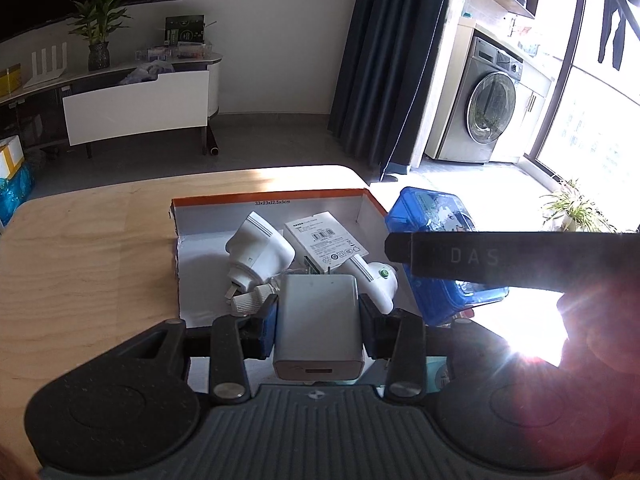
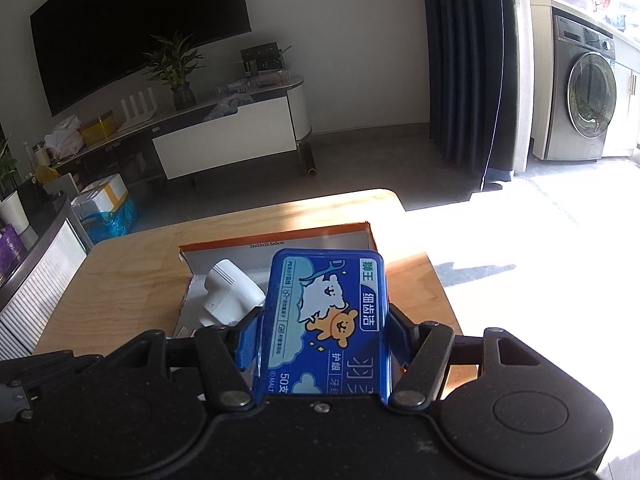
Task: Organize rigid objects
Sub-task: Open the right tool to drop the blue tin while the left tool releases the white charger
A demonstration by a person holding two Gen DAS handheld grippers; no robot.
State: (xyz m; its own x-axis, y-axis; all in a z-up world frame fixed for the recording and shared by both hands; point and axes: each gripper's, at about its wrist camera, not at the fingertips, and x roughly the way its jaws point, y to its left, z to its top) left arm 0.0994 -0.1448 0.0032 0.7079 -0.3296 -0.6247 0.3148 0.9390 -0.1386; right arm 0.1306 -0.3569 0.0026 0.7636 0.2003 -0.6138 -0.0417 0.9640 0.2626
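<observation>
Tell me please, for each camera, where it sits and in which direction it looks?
Left wrist: sits behind the left tongs, looking forward and down over the wooden table into the orange-edged cardboard box; the tongs clamp a white charger, and the right tool's black bar crosses.
Right wrist: sits behind the right tongs, facing the same box; they clamp a blue floss box.
Shared: table, cardboard box, white plug, blue floss box, washing machine.
</observation>
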